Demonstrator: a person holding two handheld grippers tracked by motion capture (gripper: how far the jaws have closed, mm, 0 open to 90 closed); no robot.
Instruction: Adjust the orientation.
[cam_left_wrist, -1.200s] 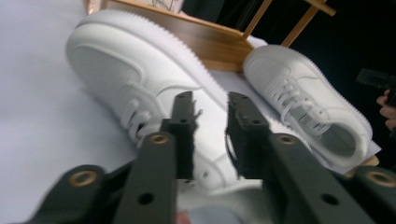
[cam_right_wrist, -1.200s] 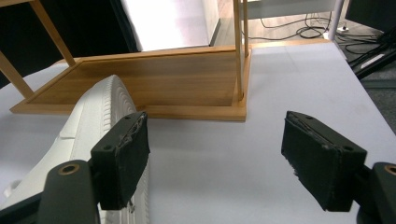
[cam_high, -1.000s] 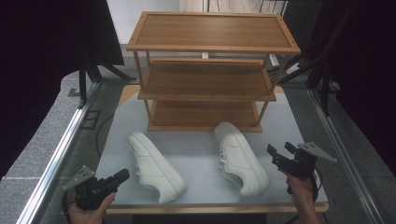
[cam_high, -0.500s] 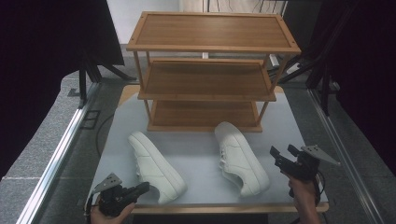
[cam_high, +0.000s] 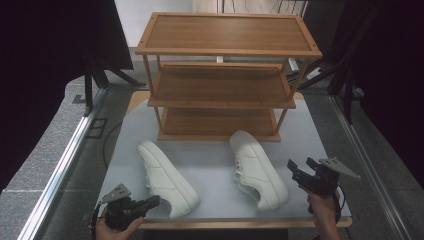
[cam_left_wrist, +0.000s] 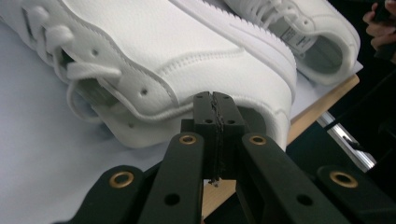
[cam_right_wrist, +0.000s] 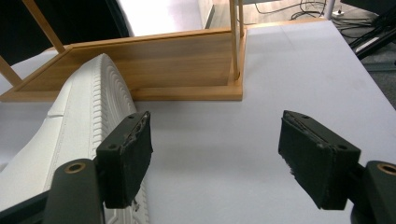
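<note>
No legible text, brand, number or sign can be made out. A small tag (cam_left_wrist: 290, 33) is seen sewn inside the farther white shoe (cam_left_wrist: 299, 28) in the left gripper view, with dark printing on it, but the marks are too small and blurred to be read. Nothing readable is found on the nearer shoe (cam_left_wrist: 154, 60), on the wooden rack (cam_high: 225, 75) or on the tabletop (cam_high: 215, 165).
</note>
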